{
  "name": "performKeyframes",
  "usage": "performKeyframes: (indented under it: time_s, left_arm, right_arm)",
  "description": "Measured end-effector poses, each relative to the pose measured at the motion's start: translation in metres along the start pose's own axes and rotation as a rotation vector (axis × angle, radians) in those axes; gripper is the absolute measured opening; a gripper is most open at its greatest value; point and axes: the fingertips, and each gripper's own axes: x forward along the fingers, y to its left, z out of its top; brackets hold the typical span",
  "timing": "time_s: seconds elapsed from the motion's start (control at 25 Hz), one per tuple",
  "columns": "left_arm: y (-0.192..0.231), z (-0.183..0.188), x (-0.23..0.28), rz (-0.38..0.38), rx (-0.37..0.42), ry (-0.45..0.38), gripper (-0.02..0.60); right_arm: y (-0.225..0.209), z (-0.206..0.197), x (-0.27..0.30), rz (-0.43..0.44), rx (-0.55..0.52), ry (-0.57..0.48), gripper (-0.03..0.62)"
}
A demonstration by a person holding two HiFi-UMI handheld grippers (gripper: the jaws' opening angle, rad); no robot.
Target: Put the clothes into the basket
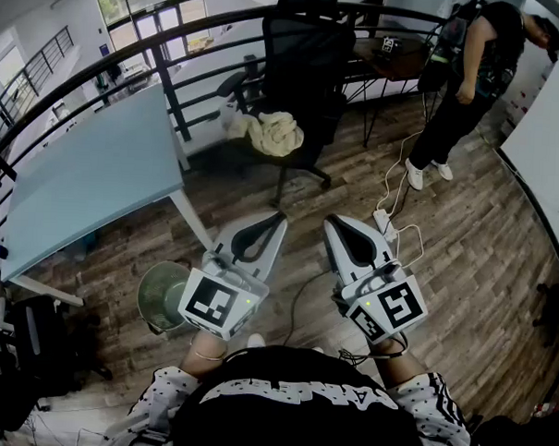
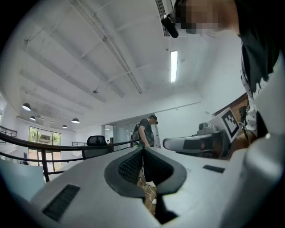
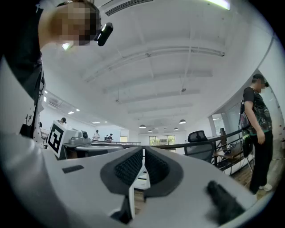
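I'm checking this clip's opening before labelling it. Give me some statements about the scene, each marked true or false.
1. The left gripper is shut and empty. True.
2. The clothes lie in the basket. False: they lie on the seat of the black chair.
3. The right gripper holds a garment. False: it is shut on nothing.
4. In the head view, another person stands to the chair's right. True.
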Motion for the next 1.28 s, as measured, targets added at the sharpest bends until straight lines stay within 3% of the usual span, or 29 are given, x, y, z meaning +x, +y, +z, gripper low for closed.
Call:
performKeyframes:
  time_s: [1.08, 1.28]
  left_arm:
    - [-0.045, 0.003, 0.020, 0.047, 0.045, 0.019, 0.015]
    - [-0.055, 0.008, 0.025, 0.070, 0.007, -0.009, 0.015]
  right_arm:
    - [-0.033, 0.008, -0.045, 0.025, 0.020, -0.015, 0.032]
    - [-0.041, 0.011, -0.061, 0.042, 0.031, -0.021, 0.032]
